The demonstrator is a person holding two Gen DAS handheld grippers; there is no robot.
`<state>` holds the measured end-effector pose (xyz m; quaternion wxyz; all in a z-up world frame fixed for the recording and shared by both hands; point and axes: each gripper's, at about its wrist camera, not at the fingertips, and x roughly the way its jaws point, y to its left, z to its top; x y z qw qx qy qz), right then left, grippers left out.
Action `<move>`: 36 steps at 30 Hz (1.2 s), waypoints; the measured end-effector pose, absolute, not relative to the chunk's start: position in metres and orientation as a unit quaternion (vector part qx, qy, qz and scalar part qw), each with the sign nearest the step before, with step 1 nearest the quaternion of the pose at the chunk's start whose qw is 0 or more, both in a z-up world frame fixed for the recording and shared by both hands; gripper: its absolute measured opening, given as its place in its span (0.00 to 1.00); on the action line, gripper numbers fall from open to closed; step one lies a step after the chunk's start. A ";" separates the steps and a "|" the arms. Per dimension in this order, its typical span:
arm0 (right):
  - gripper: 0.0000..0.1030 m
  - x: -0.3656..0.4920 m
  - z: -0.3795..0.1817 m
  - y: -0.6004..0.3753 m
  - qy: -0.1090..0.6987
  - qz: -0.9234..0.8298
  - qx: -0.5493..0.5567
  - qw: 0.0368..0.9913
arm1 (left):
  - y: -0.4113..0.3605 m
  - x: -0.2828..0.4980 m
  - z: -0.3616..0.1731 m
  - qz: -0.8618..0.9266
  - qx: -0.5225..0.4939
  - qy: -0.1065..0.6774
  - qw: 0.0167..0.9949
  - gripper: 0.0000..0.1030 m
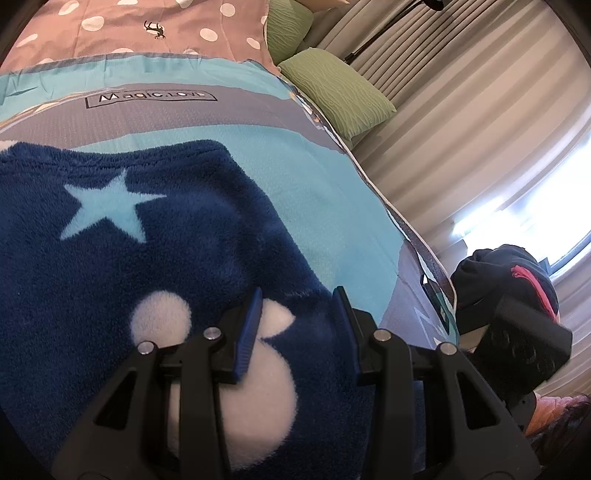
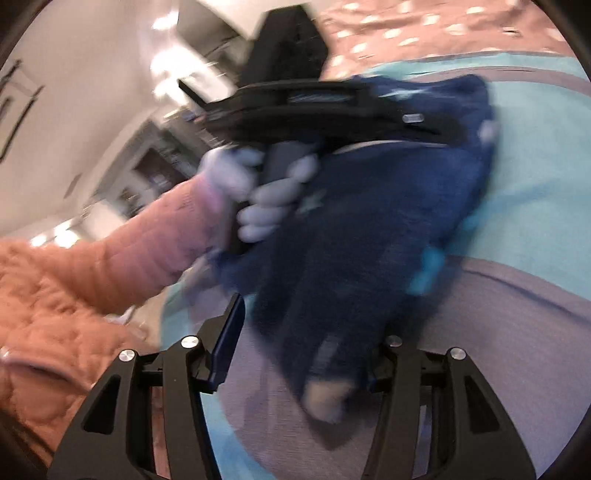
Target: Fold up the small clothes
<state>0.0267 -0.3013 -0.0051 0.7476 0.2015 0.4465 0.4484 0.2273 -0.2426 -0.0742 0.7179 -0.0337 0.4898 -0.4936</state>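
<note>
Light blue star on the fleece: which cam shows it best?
Left wrist view: the light blue star sits sharp and unobstructed on the navy fleece garment. Right wrist view is motion-blurred; only a faint smear of a star shows.

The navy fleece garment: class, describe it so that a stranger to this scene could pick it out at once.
Start at the bed's turquoise and grey cover. On it lies the navy fleece garment, below the printed label. Unlike the green pillows or dotted quilt, it is fluffy dark blue with a pale blue star and white shapes.
</note>
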 end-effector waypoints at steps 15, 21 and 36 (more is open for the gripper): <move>0.33 0.023 -0.019 -0.313 0.523 0.508 0.159 0.666 | -0.247 0.223 -0.074 -0.501 -0.013 0.486 0.715 0.39; 0.31 0.014 -0.018 -0.326 0.515 0.459 0.182 0.700 | -0.252 0.212 -0.063 -0.481 0.015 0.474 0.738 0.39; 0.48 -0.052 0.060 -0.370 0.374 0.194 0.263 0.868 | 0.015 0.096 0.030 -0.346 -0.024 0.317 0.883 0.71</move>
